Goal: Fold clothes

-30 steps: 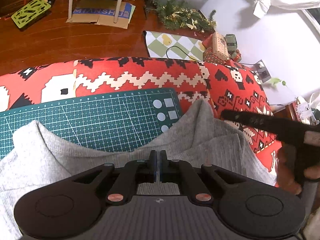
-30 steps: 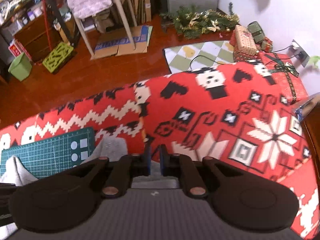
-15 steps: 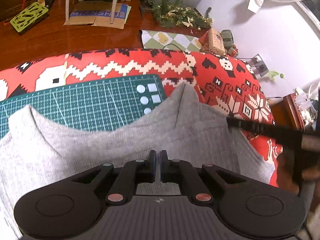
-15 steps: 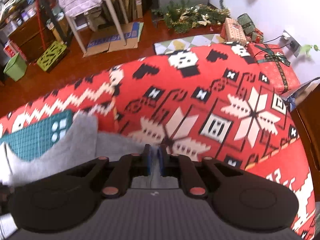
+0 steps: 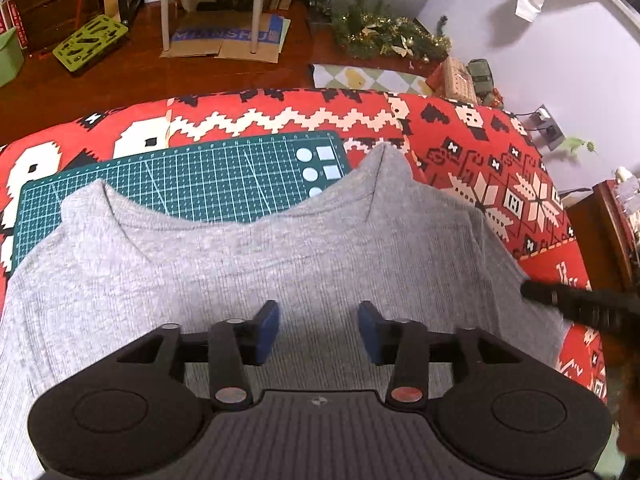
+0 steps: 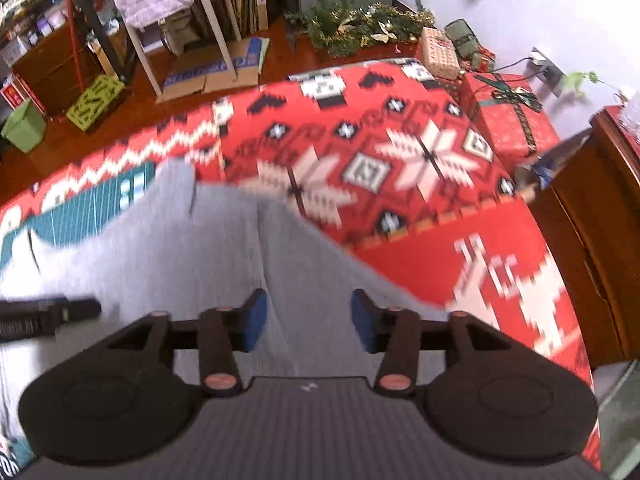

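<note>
A grey ribbed garment (image 5: 256,264) lies spread flat on the red patterned cloth, its far edge with two raised corners over the green cutting mat (image 5: 192,180). My left gripper (image 5: 319,332) hovers over the garment's middle, open, with nothing between its blue pads. The right gripper's finger (image 5: 576,304) shows at the garment's right edge. In the right wrist view the garment (image 6: 208,248) is blurred, and my right gripper (image 6: 305,325) stands open above its right part. The left gripper's finger (image 6: 44,316) reaches in from the left.
The red, white and black patterned cloth (image 5: 500,176) covers the table. A dark wooden cabinet (image 6: 592,248) stands at the right. On the floor beyond lie cardboard (image 5: 228,40), white chair legs (image 5: 166,4), a green garland (image 5: 384,36) and wrapped gifts (image 6: 512,120).
Both grippers were shut on the garment and have opened, letting it go. The grey garment was drawn toward me and to the right and now lies spread wider.
</note>
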`<state>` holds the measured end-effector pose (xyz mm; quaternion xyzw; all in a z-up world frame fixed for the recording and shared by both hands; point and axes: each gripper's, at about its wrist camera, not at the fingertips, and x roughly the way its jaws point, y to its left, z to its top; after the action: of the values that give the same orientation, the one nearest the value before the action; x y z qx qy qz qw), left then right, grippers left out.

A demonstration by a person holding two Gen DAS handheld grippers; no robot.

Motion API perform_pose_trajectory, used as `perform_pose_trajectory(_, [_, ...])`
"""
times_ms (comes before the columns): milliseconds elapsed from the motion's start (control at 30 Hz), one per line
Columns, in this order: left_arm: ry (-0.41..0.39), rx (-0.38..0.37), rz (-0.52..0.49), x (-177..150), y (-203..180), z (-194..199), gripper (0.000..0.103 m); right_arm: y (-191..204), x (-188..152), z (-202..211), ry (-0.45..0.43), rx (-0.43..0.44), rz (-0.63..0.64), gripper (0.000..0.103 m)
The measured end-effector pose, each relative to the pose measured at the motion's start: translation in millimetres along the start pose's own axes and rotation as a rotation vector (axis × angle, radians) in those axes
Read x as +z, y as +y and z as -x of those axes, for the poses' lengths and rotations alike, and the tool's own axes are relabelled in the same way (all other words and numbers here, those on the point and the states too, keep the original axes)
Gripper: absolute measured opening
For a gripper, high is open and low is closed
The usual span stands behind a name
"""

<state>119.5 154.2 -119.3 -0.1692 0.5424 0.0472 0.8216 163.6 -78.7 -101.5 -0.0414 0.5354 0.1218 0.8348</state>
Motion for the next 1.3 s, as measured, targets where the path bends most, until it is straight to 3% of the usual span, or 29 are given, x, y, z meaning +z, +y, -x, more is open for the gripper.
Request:
perform_pose_trajectory(100, [-0.012,0.022,0.001,-6.6,-2.8,4.0,0.066,-3.0,-16.7,2.8,0.012,-0.003,-0.032,0.074])
perform_pose_trajectory(167, [-0.02,0.047,-0.005,-10.1,-5.3,6.2,0.072,-5.5,-23.0,5.8,-0.004,-0.014,-0.062,0.095])
perform_pose_trajectory(233, [-0.023,0.06,-0.023,-11.5,-8.4,6.6,0.074,-8.3,-27.2,10.6,-0.051,-0.04,-0.082,0.101])
perform_pose_trajectory(333, [-0.019,0.065,-0.051,-11.1,-14.5,6.5,0.074,-14.4,-28.4,12.8,-0.095,-0.075,-0.1,0.102])
perform_pose_trajectory(533, [-0.027,0.058,-0.086,-6.0,-30.5,7.0,0.074,-47.4,-32.6,2.3,-0.096,-0.007,-0.226,0.102])
perform_pose_trajectory(600, [-0.033,0.029,-0.126,-3.8,-40.4,7.1,0.074,-67.4,-35.2,1.9,-0.104,0.055,-0.302,0.102])
perform_pose_trajectory(700, [-0.035,-0.019,-0.188,0.0,-58.2,3.9,0.07,-90.5,-36.0,3.8,-0.12,0.033,-0.358,0.101])
perform_pose_trajectory(800, [-0.018,-0.071,-0.246,4.6,-82.1,-8.8,0.057,-106.0,-33.6,-2.7,-0.116,-0.015,-0.335,0.083])
perform_pose_trajectory(867, [-0.006,-0.106,-0.285,7.7,-98.1,-17.2,0.045,-115.8,-31.8,-8.1,-0.109,-0.047,-0.315,0.048])
perform_pose_trajectory(933, [0.005,-0.141,-0.324,10.8,-114.1,-25.7,0.027,-124.9,-31.4,-14.1,-0.103,-0.047,-0.312,0.034])
perform_pose_trajectory(1033, [0.022,-0.193,-0.381,15.4,-138.1,-38.3,0.021,-130.1,-29.6,-16.1,-0.111,-0.045,-0.286,0.031])
perform_pose_trajectory(1133, [0.041,-0.22,-0.443,15.4,-161.5,-51.7,0.021,-124.6,-27.2,-16.1,-0.102,-0.032,-0.228,0.013])
perform_pose_trajectory(1300, [0.085,-0.234,-0.488,13.8,-181.5,-70.1,0.021,-113.1,-27.4,-17.4,-0.084,-0.042,-0.164,0.008])
